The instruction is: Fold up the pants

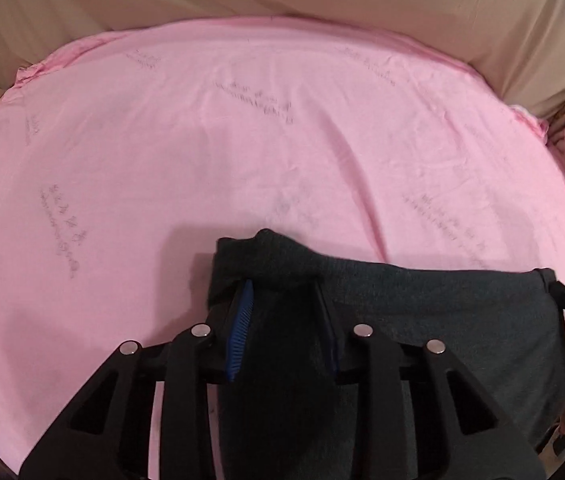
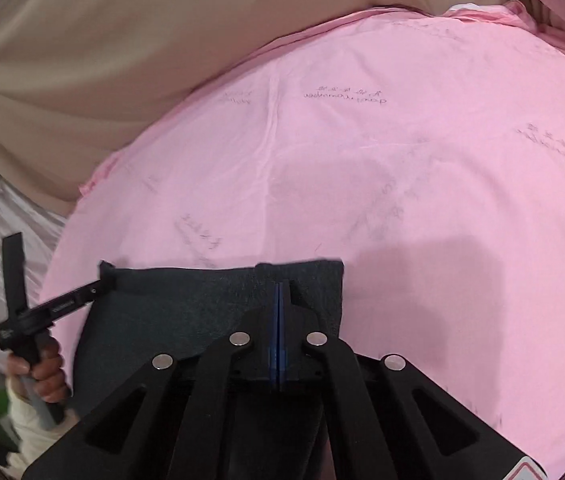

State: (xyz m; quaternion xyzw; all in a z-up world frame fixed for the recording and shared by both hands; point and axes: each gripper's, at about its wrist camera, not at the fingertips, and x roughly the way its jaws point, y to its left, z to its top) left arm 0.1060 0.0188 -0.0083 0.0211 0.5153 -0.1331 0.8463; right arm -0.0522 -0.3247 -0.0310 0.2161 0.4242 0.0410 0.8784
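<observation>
Carrying a folded edge evenly looked to be the step in hand, and doing it well would mean keeping both corners level and the cloth taut between them, then laying the edge down square before letting go.

The left gripper [image 1: 282,320], a black two-finger tool with blue ribbed pads, had its fingers clamped on a thick bunch of the dark charcoal knit pants [image 1: 442,320], with cloth humped over the fingertips. The right gripper [image 2: 279,300], of the same make, had its blue pads pressed flat together on a thin edge of the pants [image 2: 186,312], near their right corner.

Between the two grippers the pants hung as a broad dark panel, their top edge running almost straight from one grip to the other. They sat at the near side of the pink printed bedsheet [image 1: 242,140], most of which stretched away beyond the pants, wrinkled. Past the sheet's far edge rose a beige fabric backdrop [image 2: 102,60].
</observation>
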